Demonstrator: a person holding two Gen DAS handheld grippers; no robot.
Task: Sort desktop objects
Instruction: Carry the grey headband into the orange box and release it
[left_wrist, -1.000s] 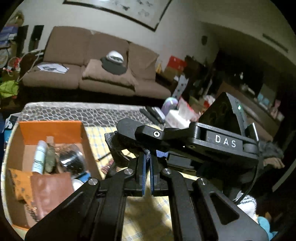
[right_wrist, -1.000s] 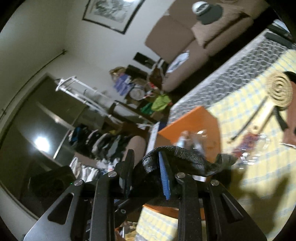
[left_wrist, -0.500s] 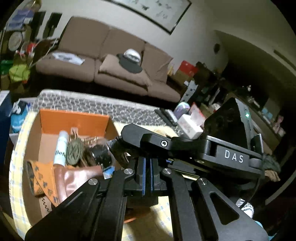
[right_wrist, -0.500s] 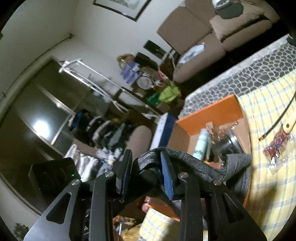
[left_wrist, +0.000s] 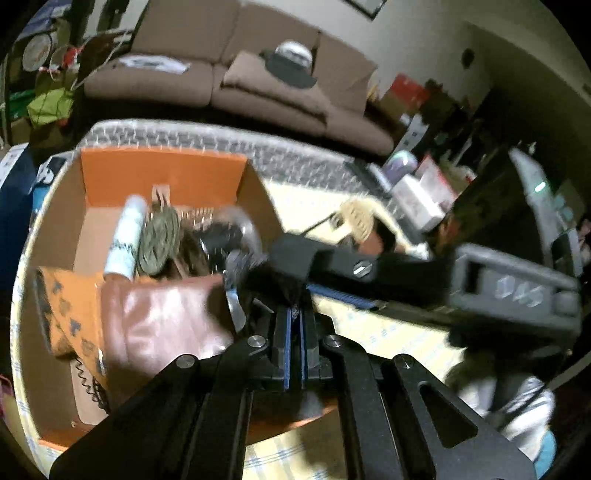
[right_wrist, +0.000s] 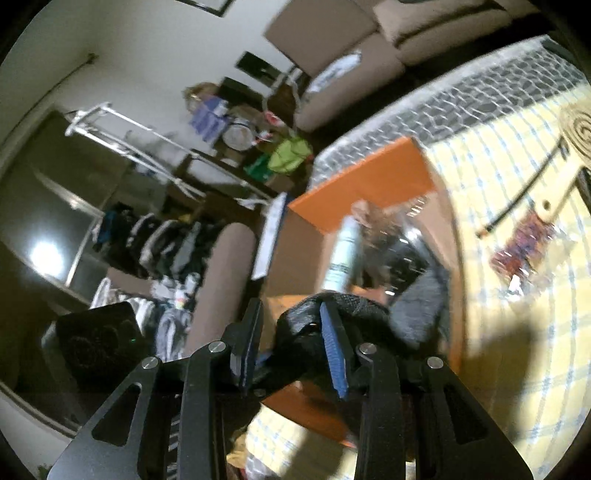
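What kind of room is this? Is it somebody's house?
Most likely yes, a lived-in living room. There is a brown sofa with a cushion along the wall, a framed picture hanging above it, and a rack of clothes off to one side. The orange box sits on a checked tablecloth.

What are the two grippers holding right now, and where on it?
A dark fabric piece. The left gripper pinches its thin edge, fingers shut. The right gripper is slack: the fabric only drapes over one finger.
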